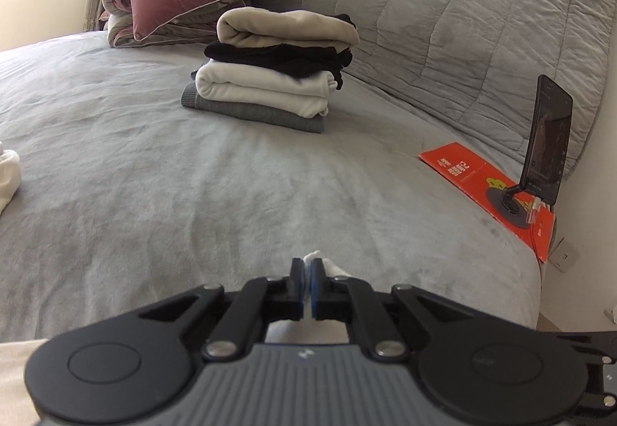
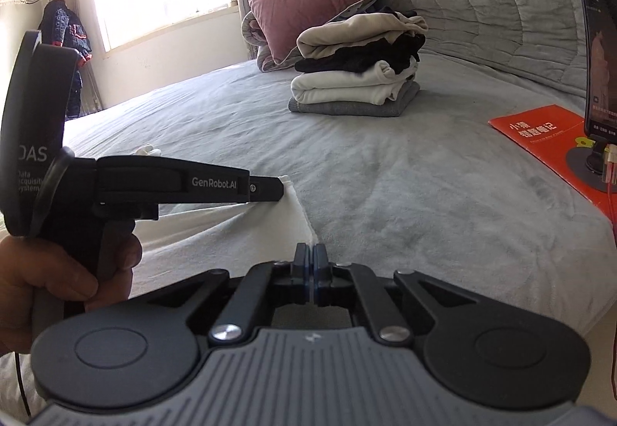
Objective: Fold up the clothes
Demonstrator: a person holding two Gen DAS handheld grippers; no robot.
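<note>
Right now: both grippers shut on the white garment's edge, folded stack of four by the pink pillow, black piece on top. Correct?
Not quite. The stack's top piece is beige; the black one lies second, as the left wrist view shows. Both grippers do pinch the white garment.

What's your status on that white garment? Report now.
Left gripper shut on white garment edge. Right gripper shut on the same edge. Folded stack sits beyond; bed between shows nothing in the way.

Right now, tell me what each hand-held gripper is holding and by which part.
Both hold the white garment along its near edge: the left hand-held gripper is shut on one corner, and the right hand-held gripper is shut on the edge's other end.
</note>
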